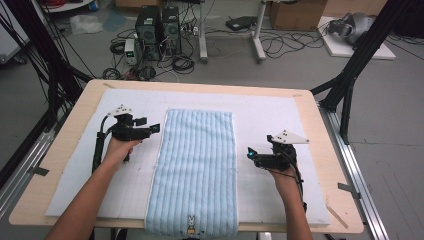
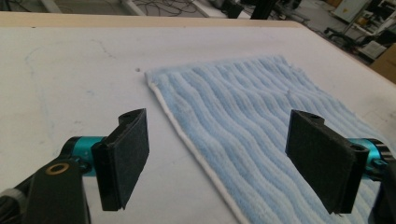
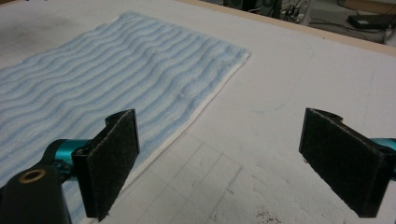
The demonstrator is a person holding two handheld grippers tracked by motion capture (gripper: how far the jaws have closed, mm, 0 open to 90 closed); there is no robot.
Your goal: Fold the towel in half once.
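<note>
A ribbed, fluffy blue towel (image 1: pixel 194 170) lies flat, lengthwise down the middle of the white mat (image 1: pixel 265 115). The left gripper (image 1: pixel 156 128) is at its left edge, the right gripper (image 1: pixel 250 152) at its right edge. Both jaws are spread wide, straddling the hemmed edges, holding nothing.

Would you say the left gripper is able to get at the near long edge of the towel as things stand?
Probably yes: the left gripper is open right beside the towel, with nothing lying between its jaws and that edge.
</note>
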